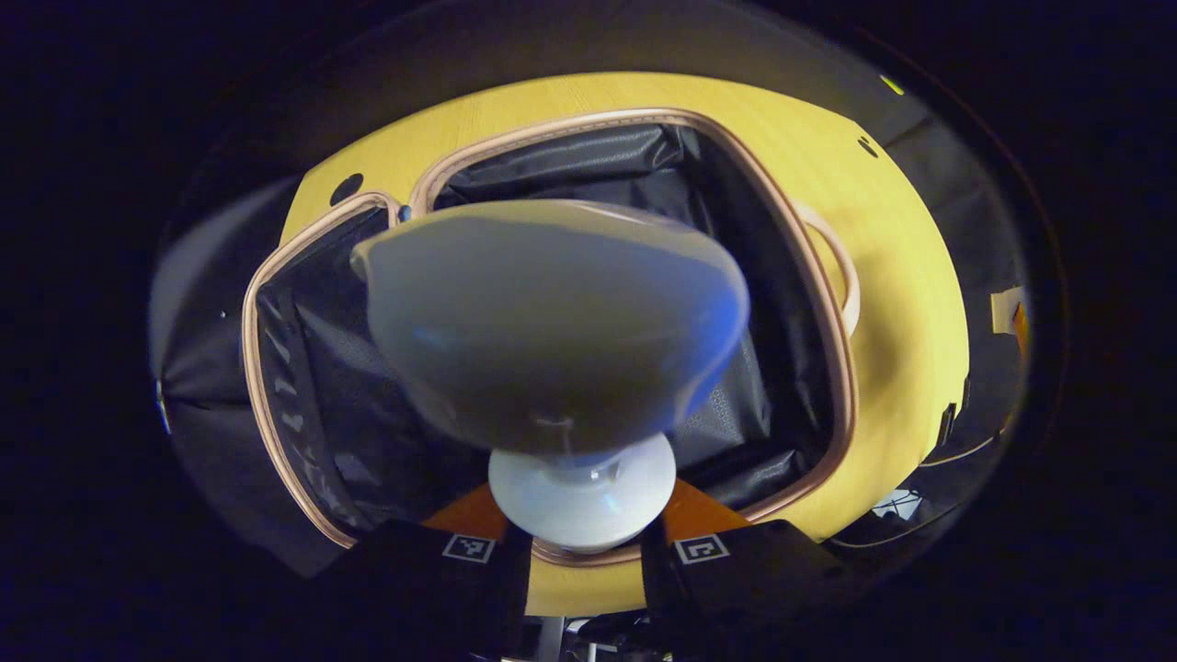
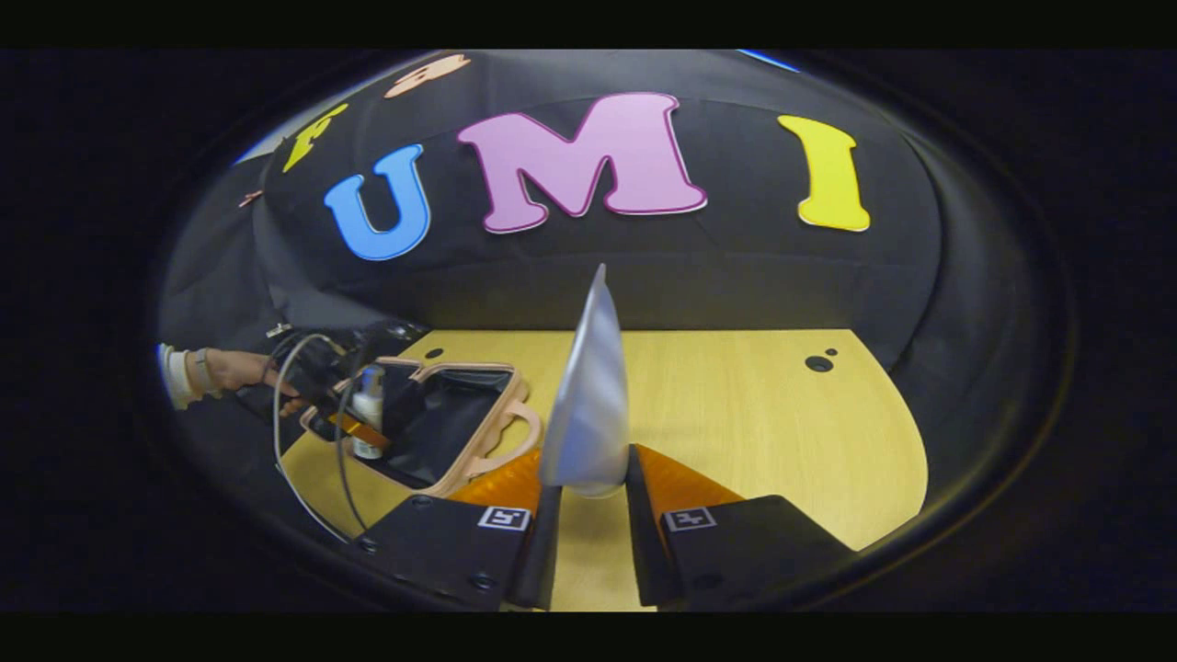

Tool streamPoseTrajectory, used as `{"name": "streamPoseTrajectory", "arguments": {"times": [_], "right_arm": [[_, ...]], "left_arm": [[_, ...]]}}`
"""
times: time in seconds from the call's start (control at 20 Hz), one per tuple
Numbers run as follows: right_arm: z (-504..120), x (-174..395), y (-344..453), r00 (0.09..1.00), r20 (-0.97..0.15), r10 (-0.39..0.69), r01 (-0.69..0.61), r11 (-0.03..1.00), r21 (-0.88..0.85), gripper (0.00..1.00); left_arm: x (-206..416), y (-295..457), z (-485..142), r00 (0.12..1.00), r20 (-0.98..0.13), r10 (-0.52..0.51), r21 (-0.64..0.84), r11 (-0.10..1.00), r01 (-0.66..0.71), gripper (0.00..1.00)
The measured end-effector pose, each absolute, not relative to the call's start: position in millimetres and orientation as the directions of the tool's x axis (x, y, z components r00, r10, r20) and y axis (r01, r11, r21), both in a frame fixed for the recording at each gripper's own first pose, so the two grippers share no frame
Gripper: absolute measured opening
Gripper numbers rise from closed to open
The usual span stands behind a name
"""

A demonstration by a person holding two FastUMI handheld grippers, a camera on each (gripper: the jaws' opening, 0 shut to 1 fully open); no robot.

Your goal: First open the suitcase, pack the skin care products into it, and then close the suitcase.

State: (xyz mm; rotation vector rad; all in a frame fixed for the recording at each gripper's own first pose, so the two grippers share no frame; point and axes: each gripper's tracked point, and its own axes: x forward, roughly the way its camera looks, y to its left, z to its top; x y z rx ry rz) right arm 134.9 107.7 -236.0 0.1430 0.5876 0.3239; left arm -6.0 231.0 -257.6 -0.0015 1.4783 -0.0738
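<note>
My left gripper (image 1: 584, 519) is shut on the round cap of a white skin care tube (image 1: 552, 313), whose wide body looms close in the left gripper view. It hangs over the open suitcase (image 1: 832, 313), which has pink trim and black lining and lies flat on the table. My right gripper (image 2: 584, 485) is shut on the cap end of a silvery flat tube (image 2: 588, 395), held upright and edge-on above the table. The right gripper view has the suitcase (image 2: 441, 409) at the left, pink handle (image 2: 515, 432) toward me, with the left gripper (image 2: 354, 428) holding its white container (image 2: 370, 405) over it.
The yellow wooden table (image 2: 736, 414) has small dark holes (image 2: 818, 363) near its far edge and open surface to the right of the suitcase. A person's hand (image 2: 230, 370) and a trailing cable (image 2: 280, 414) are at the far left. Black cloth walls surround the table.
</note>
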Motion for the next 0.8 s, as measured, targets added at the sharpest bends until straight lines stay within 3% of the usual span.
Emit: {"name": "streamPoseTrajectory", "arguments": {"times": [0.15, 0.25, 0.3, 0.35, 0.45, 0.55, 0.65, 0.8], "right_arm": [[-236.0, 120.2, 125.5, 0.761, -0.547, 0.348, -0.266, 0.937, 0.227, 0.38], [-233.4, 114.0, 137.7, 0.751, -0.556, 0.356, -0.278, 0.934, 0.223, 0.38], [-236.5, 111.0, 145.3, 0.738, -0.569, 0.363, -0.287, 0.932, 0.224, 0.37], [-240.4, 108.2, 154.5, 0.721, -0.586, 0.370, -0.292, 0.929, 0.228, 0.37], [-249.9, 102.9, 176.0, 0.671, -0.630, 0.392, -0.298, 0.920, 0.255, 0.38], [-254.3, 102.9, 207.5, 0.624, -0.647, 0.439, -0.324, 0.898, 0.297, 0.38], [-261.1, 104.2, 239.1, 0.566, -0.666, 0.486, -0.348, 0.873, 0.341, 0.38], [-279.1, 109.6, 285.6, 0.454, -0.711, 0.537, -0.354, 0.841, 0.410, 0.38]], "left_arm": [[4.0, 218.1, -276.4, 0.090, -0.996, -0.029, -0.033, 0.999, -0.043, 0.56], [7.6, 217.1, -288.4, 0.113, -0.992, -0.054, -0.058, 0.997, -0.040, 0.60], [3.6, 215.2, -293.7, 0.101, -0.992, -0.071, -0.075, 0.997, -0.032, 0.55], [1.2, 211.5, -294.2, 0.102, -0.990, -0.093, -0.095, 0.995, -0.017, 0.60], [11.8, 208.6, -289.2, 0.194, -0.973, -0.124, -0.126, 0.992, 0.002, 0.66], [22.5, 210.8, -267.8, 0.331, -0.935, -0.131, -0.138, 0.990, 0.002, 0.64], [26.3, 218.0, -238.5, 0.472, -0.872, -0.132, -0.154, 0.988, -0.008, 0.70], [10.9, 246.3, -197.3, 0.618, -0.782, -0.083, -0.139, 0.989, -0.043, 0.92]]}}
